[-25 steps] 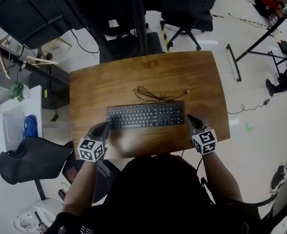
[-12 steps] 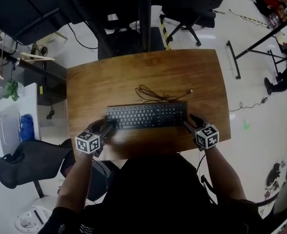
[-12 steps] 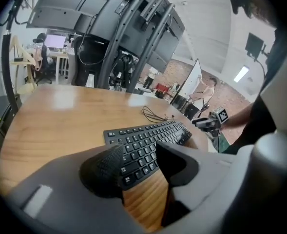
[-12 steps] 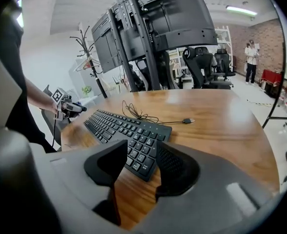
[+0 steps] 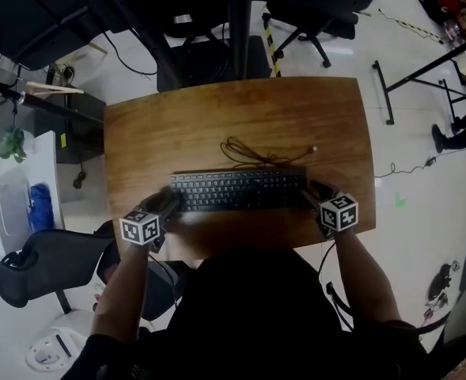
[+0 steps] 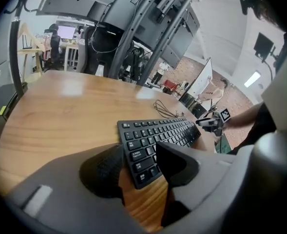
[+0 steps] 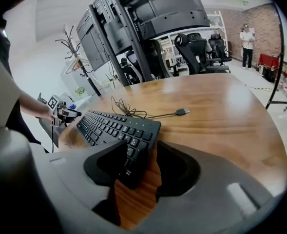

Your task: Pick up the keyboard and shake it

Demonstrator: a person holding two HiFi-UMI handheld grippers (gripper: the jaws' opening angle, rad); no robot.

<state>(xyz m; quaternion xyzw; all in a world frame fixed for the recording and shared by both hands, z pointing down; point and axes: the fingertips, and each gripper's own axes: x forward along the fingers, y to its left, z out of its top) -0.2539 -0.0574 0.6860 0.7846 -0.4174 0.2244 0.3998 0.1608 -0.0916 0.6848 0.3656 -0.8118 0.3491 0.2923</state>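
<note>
The left gripper (image 5: 172, 202) sits at the near left corner of the keyboard (image 5: 236, 190), with its marker cube over the table's near edge. In the left gripper view its jaws stand apart with that corner between them: the left jaw lies against the keyboard's short end and the right jaw is over the keys, with bare wood showing below the corner. The right gripper (image 5: 313, 192) is at the near right corner. In the right gripper view its jaws are apart too, the left one over the last keys and a strip of wood showing between the keyboard's end and the right jaw. Neither pair is closed on anything

The keyboard, black and full width, lies flat on the near half of the wooden table (image 5: 217, 117), its long side running left to right. Just behind it, its cable (image 5: 252, 153) lies in a loose coil on the wood, and the plug (image 5: 315, 148) rests out to the right. Beyond the table's far edge stands a black stand with screens (image 7: 148, 13), with an office chair (image 5: 312, 18) on the pale floor beside it
</note>
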